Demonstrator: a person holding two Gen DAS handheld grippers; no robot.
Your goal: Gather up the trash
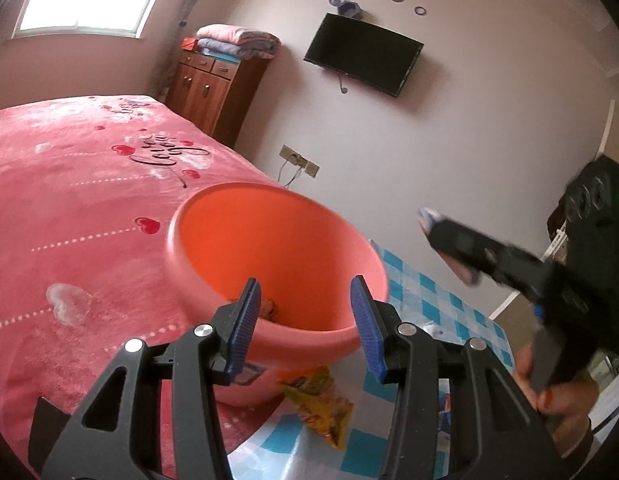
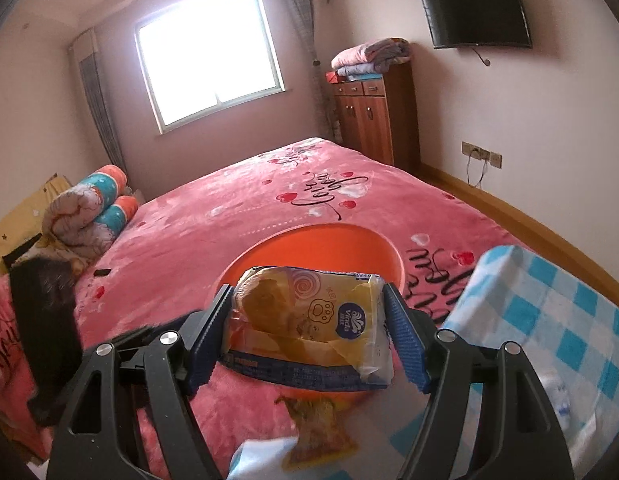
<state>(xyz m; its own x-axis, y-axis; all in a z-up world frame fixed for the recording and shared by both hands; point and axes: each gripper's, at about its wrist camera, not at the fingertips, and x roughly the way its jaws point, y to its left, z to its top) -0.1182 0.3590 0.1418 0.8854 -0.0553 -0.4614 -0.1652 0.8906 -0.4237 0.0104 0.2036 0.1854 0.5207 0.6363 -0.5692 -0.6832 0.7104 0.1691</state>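
Note:
An orange bucket (image 1: 269, 248) tilts toward me at the edge of the pink bed. My left gripper (image 1: 307, 316) is shut on its near rim, which runs between the blue pads. A small scrap (image 1: 269, 308) lies inside. My right gripper (image 2: 307, 292) is shut on a yellow tissue packet (image 2: 309, 328) and holds it just in front of the bucket (image 2: 309, 248). From the left wrist, that right gripper (image 1: 445, 240) appears blurred at the right, with the packet (image 1: 429, 216) in it. A yellow snack wrapper (image 1: 321, 408) lies under the bucket on checked cloth; the right wrist view also shows this wrapper (image 2: 313, 424).
A blue-and-white checked tablecloth (image 2: 549, 320) covers a table beside the bed (image 2: 229, 208). A wooden cabinet (image 2: 373, 120) with folded blankets stands by the far wall. A TV (image 1: 361, 54) hangs on the wall. Rolled bedding (image 2: 89, 212) lies at the bed's left.

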